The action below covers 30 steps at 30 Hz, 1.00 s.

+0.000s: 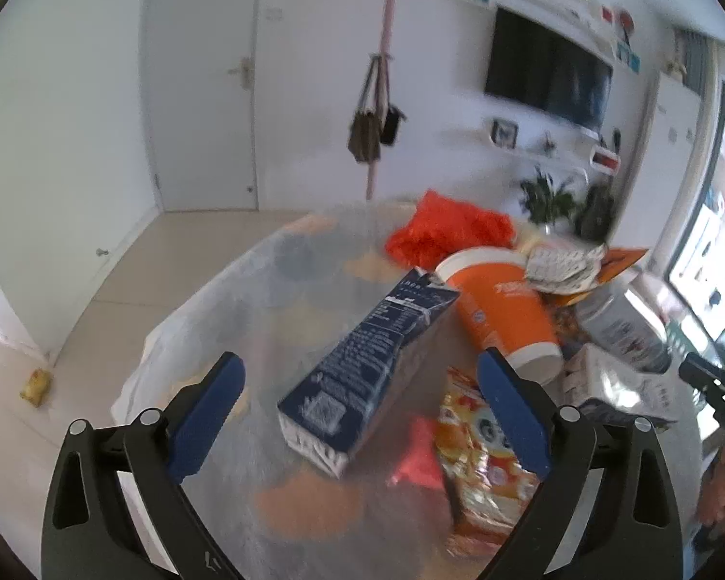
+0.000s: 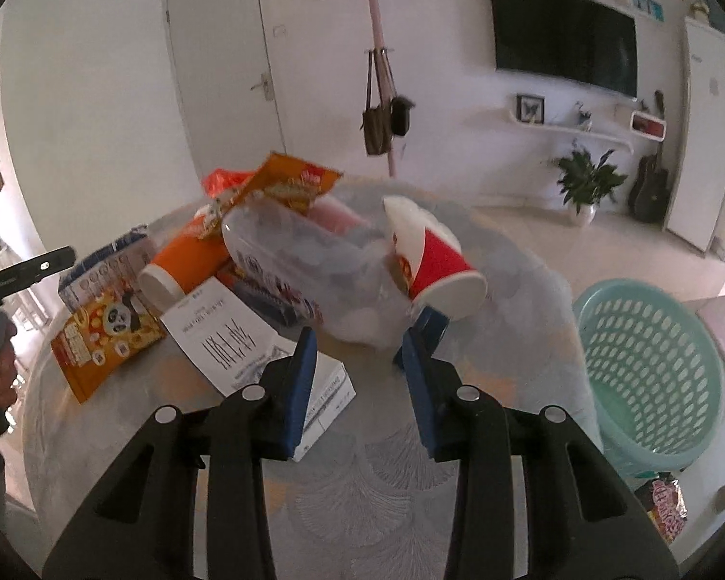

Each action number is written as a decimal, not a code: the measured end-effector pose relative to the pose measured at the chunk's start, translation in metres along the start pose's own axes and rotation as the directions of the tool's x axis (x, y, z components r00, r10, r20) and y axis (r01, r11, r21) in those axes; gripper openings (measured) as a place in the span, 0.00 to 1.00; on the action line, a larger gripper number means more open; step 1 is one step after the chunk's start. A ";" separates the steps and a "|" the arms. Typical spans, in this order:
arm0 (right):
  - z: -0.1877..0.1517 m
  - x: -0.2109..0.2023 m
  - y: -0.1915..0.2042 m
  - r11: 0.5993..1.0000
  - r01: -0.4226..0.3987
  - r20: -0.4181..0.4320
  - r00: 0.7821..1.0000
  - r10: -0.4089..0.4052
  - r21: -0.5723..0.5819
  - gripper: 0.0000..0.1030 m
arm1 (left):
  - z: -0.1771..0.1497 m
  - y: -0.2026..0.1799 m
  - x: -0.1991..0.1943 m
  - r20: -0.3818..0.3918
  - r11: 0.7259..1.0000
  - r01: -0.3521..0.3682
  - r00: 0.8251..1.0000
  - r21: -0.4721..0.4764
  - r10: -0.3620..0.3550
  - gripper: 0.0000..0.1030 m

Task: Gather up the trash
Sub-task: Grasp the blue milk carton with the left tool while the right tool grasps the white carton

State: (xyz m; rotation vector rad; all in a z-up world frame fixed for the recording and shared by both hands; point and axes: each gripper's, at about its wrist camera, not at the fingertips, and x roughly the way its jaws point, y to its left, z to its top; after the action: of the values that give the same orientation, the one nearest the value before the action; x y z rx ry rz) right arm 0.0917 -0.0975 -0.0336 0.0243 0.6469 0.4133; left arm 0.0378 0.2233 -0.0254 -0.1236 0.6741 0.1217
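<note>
In the left wrist view my left gripper (image 1: 360, 362) stands wide open over a dark blue carton (image 1: 367, 362) lying on the round table (image 1: 246, 299); its pads do not touch the carton. Behind the carton lie an orange cup (image 1: 502, 309), a red plastic bag (image 1: 449, 232) and a snack packet (image 1: 483, 459). In the right wrist view my right gripper (image 2: 367, 333) has its jaws narrowed, with the near end of a clear plastic container (image 2: 304, 261) between the tips; contact is unclear. A tipped red paper cup (image 2: 435, 261) leans on the container.
A teal perforated basket (image 2: 652, 372) stands low beside the table on the right, with a pink snack packet (image 2: 662, 512) below it. A white box (image 2: 324, 396) with a printed slip (image 2: 227, 338), a panda snack packet (image 2: 106, 338) and an orange bag (image 2: 290, 183) crowd the tabletop.
</note>
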 end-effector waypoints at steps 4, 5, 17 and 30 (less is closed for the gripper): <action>-0.003 0.014 -0.007 0.999 -0.036 -0.057 0.998 0.038 0.023 0.33 | 0.007 0.007 0.024 -0.089 0.998 0.063 0.994 0.000 -0.062 0.84; -0.003 0.017 -0.008 0.998 -0.055 -0.072 0.996 0.057 0.035 0.33 | 0.007 0.006 0.030 -0.114 0.998 0.066 0.991 -0.001 -0.065 0.82; -0.022 0.005 0.043 0.955 -0.288 -0.178 0.945 0.273 -0.065 0.35 | -0.005 0.005 0.045 -0.185 0.995 0.075 0.979 -0.072 -0.087 0.33; 0.021 0.043 0.094 0.857 -0.385 -0.308 0.908 0.284 -0.343 0.74 | 0.005 0.013 0.000 -0.045 0.990 0.039 0.998 -0.133 -0.045 0.31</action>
State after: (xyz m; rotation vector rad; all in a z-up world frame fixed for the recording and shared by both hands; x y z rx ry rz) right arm 0.1008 0.0073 -0.0280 -0.3116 0.7980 0.8965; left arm 0.0385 0.2367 -0.0226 -0.2686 0.7107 0.1233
